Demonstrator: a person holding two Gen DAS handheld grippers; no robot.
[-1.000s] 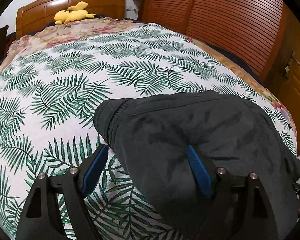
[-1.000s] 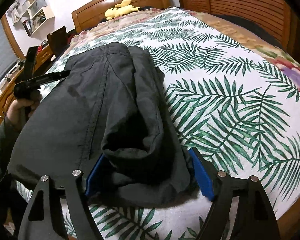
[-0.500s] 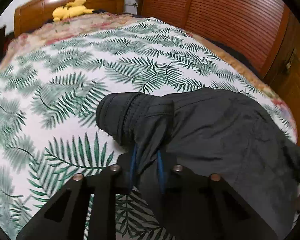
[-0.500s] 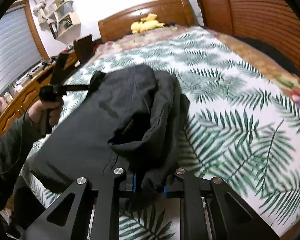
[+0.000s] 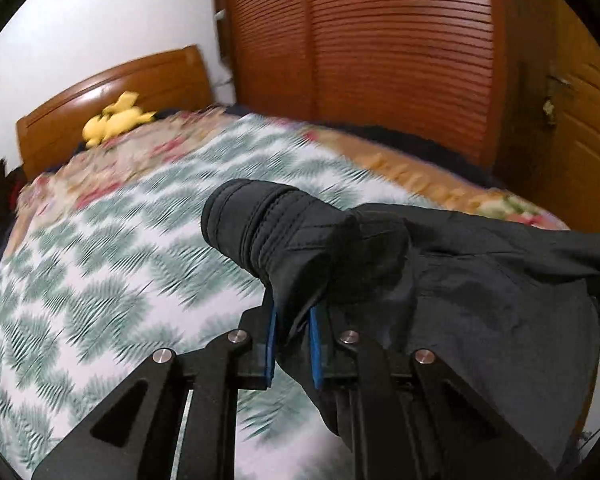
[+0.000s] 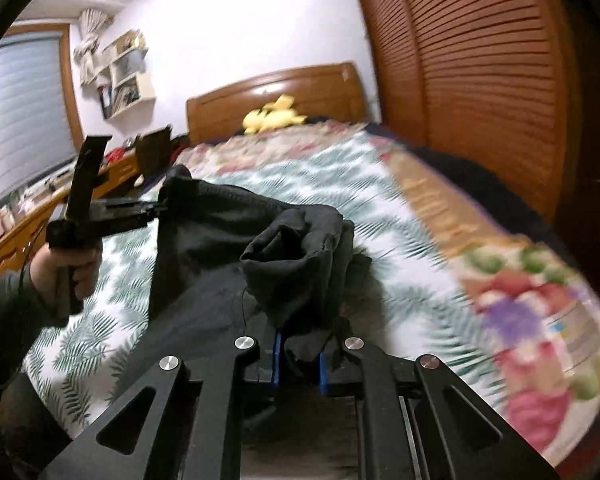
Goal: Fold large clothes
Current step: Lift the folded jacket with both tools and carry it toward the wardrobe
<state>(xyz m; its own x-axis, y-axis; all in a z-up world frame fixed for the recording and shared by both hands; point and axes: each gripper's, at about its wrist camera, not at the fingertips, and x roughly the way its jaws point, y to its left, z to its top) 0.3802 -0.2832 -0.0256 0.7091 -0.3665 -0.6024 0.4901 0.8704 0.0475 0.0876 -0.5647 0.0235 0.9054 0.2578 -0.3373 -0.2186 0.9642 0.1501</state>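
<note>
- Left gripper (image 5: 291,330) is clamped on a stitched end of the dark garment (image 5: 480,304), its pads pinching bunched cloth.
- Right gripper (image 6: 299,356) is closing on the other end, cloth already pinched between its pads.
- The garment hangs slung between the two, partly above the bed (image 5: 100,264), partly trailing on it.
- Judged progress: early. Both ends are gripped, but no tidy fold shows; laying over and flattening remain.
</note>
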